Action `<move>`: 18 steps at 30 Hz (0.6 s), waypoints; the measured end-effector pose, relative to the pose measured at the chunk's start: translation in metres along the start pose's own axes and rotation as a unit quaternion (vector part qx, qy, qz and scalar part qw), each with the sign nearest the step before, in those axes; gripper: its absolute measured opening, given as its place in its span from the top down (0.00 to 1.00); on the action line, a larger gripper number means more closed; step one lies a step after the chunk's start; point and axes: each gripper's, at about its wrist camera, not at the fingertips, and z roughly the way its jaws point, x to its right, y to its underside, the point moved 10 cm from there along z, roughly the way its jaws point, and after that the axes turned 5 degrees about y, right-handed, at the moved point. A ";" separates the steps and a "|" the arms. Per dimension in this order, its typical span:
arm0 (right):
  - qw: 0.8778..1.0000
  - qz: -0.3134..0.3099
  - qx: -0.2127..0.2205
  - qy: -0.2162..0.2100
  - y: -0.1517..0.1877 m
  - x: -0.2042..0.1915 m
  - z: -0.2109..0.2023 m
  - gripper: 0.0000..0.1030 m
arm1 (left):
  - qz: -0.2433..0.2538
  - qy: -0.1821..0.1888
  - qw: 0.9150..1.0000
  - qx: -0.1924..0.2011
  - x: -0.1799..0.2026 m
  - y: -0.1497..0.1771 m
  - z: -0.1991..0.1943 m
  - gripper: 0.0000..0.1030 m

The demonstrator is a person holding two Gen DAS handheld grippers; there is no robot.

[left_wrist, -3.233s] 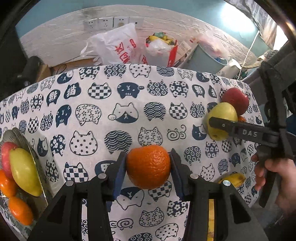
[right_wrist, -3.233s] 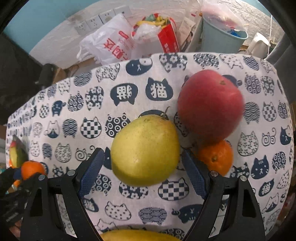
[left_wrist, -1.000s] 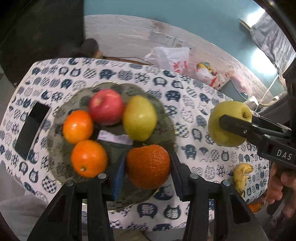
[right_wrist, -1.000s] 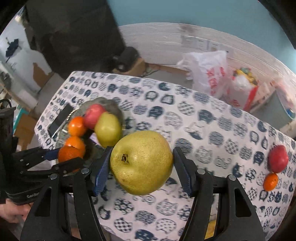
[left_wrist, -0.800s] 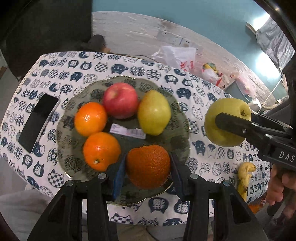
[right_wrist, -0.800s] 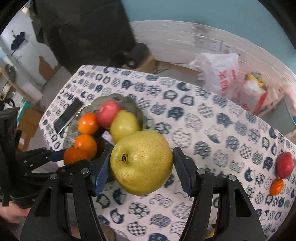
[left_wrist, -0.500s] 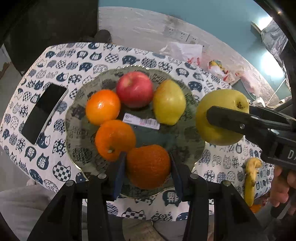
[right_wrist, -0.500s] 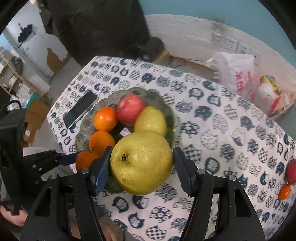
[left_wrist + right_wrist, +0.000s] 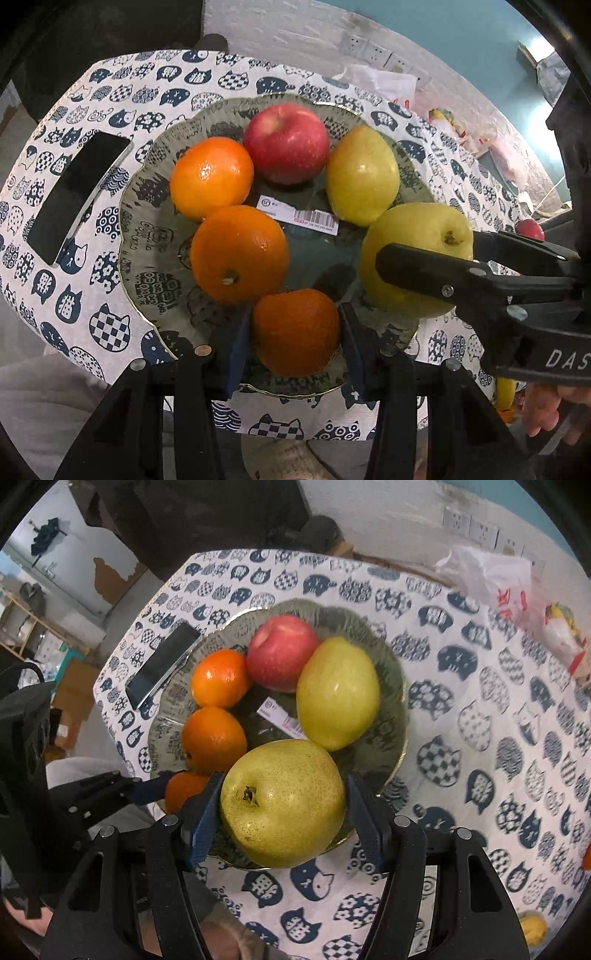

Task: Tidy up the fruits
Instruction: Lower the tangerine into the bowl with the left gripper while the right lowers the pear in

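A green patterned plate (image 9: 147,206) (image 9: 391,679) holds a red apple (image 9: 286,142) (image 9: 280,651), a yellow-green pear (image 9: 362,179) (image 9: 338,692) and two oranges (image 9: 212,177) (image 9: 238,253). My left gripper (image 9: 295,332) is shut on a dark orange (image 9: 295,328) over the plate's near rim. My right gripper (image 9: 284,812) is shut on a large yellow pear (image 9: 282,801) (image 9: 413,254) over the plate's near right part. Whether either held fruit touches the plate cannot be told.
A black phone (image 9: 77,195) (image 9: 162,664) lies left of the plate on the cat-print cloth (image 9: 480,720). A barcode label (image 9: 299,216) lies in the plate. Another red apple (image 9: 530,229) and a banana (image 9: 532,928) lie at the table's far right. Bags (image 9: 495,583) stand behind.
Both grippers have come closer to the plate with their fruit. The held pear now sits over the plate's right part, beside the held orange.
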 end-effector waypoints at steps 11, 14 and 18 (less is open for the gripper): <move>1.000 0.012 -0.004 -0.020 -0.004 -0.006 0.000 0.35 | -0.019 0.002 1.000 0.001 -0.008 -0.001 0.000 0.47; 1.000 0.015 0.000 -0.018 -0.006 -0.004 -0.004 0.34 | -0.023 0.002 1.000 0.001 -0.008 -0.001 -0.001 0.44; 1.000 0.025 0.006 -0.014 -0.008 0.001 -0.009 0.32 | -0.024 0.003 1.000 0.006 -0.004 -0.002 -0.007 0.39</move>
